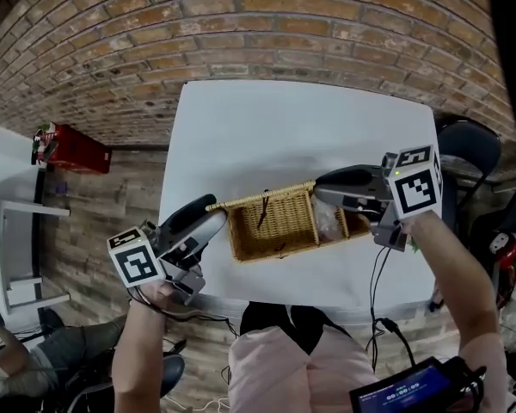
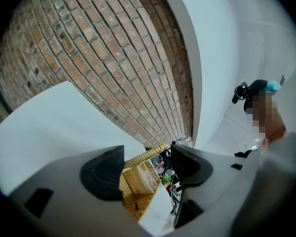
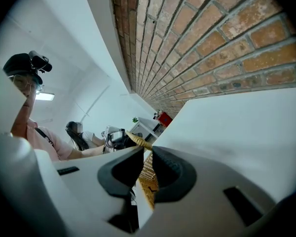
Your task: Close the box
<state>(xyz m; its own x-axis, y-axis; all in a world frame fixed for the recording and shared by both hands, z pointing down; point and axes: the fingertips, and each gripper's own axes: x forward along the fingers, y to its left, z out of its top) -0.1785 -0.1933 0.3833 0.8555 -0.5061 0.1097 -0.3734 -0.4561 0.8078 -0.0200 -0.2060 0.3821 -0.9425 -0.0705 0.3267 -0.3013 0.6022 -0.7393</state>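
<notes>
One woven box (image 1: 275, 228), two handheld grippers and one white table (image 1: 267, 119), seen from above. The box lies in the middle of the frame, near the table's lower edge and slightly slanted. It is long, straw-coloured and made of wicker. Its top is open, so the woven floor inside shows. A thick braided rim runs along its upper side, and a small dark fastener shows on an inner wall. Something pale and see-through lies in the box's right end; what it is cannot be made out.

The right gripper (image 1: 322, 189) reaches in from the right of the frame and is clenched on the box's right end. In the right gripper view its dark pads (image 3: 170, 171) sit close together with a thin wicker edge pinched between them.

The left gripper (image 1: 213, 224) sits at lower left, just beside the box's left end, and is released. In the left gripper view its pads (image 2: 106, 174) stand wide apart, and the box (image 2: 138, 181) shows in the gap beyond them.

One brick wall (image 1: 241, 24) fills the top of the frame, and one red container (image 1: 69, 149) stands at far left
</notes>
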